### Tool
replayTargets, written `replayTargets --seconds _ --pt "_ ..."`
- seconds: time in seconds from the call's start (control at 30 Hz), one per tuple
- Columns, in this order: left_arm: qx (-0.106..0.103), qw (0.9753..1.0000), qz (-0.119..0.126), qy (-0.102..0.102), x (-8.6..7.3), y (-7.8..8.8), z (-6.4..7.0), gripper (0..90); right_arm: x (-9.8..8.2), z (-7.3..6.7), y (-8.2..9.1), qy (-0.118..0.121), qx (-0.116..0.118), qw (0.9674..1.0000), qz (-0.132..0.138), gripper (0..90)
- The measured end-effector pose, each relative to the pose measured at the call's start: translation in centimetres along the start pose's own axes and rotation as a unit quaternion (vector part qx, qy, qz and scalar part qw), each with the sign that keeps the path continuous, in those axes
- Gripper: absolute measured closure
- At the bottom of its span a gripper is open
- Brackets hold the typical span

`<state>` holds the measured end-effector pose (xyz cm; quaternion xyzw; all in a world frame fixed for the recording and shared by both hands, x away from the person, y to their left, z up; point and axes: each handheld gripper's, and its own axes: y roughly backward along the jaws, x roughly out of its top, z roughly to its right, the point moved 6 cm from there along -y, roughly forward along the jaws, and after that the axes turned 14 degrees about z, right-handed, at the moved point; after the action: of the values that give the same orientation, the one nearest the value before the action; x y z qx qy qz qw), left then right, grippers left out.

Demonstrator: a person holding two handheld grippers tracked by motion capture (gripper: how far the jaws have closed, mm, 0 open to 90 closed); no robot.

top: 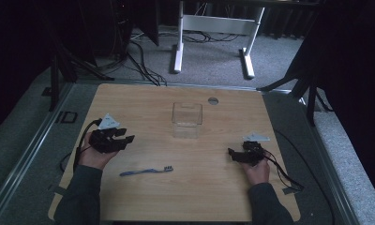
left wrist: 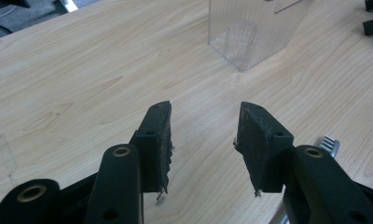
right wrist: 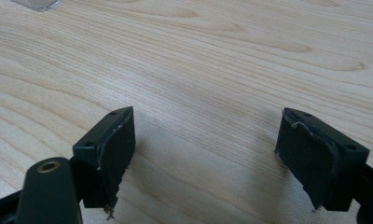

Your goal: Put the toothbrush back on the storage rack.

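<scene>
Your forearms enter lowest in the high view, each hand holding a gripper over the pale wooden table [top: 143, 101]; your left gripper [top: 124, 139] has its jaws parted with nothing between them, and your right gripper [top: 231, 153] is spread wider still, equally empty. Between the two, closer to your left hand, lies the toothbrush [top: 146, 171]; it is slim and blue-handled, flat on the wood, its long axis running nearly across the table, bristle head [left wrist: 329, 143] towards your right. It sits just nearer you than the left gripper, so that hand looks the better placed; you would probably turn the jaws across the handle rather than along it. Farther out, near the table's middle, stands a clear square-sided plastic container [top: 187, 120], upright and apparently empty; it is well apart from the toothbrush.
</scene>
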<state>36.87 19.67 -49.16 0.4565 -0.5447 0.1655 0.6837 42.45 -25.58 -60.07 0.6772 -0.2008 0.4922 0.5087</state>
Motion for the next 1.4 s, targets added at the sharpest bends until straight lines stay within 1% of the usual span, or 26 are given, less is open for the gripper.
replayTargets --seconds 0.17,0.23,0.5,0.57,0.7,0.83,1.1,1.4 --pt "-0.007 0.9998 -0.012 -0.011 0.0 -0.3 0.2 54.6 0.0 0.0 0.0 0.000 0.000 1.0000 0.000 19.2" --pt "-0.012 0.9998 -0.014 -0.013 0.1 -0.3 0.3 54.7 0.0 0.0 0.0 0.000 0.000 1.0000 0.000 19.2" --pt "-0.027 0.9987 -0.027 -0.032 0.1 -0.5 0.8 54.6 0.0 0.0 0.0 0.000 0.000 1.0000 0.000 19.2" --pt "-0.028 0.9985 -0.032 -0.033 0.2 -0.5 0.8 54.6 0.0 0.0 0.0 0.000 0.000 1.0000 0.000 19.2" --pt "-0.037 0.9982 -0.031 -0.034 0.3 -0.5 0.8 54.7 0.0 0.0 0.0 0.000 0.000 1.0000 0.000 19.2" --pt "-0.048 0.9976 -0.030 -0.040 0.5 -0.3 0.9 55.0 0.0 0.0 0.0 0.000 0.000 1.0000 0.000 19.2" --pt "-0.070 0.9955 -0.037 -0.053 0.5 -0.1 1.3 55.8 0.0 0.0 0.0 0.000 0.000 1.0000 0.000 19.2" --pt "-0.085 0.9930 -0.048 -0.066 0.5 -0.2 1.8 55.8 0.0 0.0 0.0 0.000 0.000 1.0000 0.000 19.2"
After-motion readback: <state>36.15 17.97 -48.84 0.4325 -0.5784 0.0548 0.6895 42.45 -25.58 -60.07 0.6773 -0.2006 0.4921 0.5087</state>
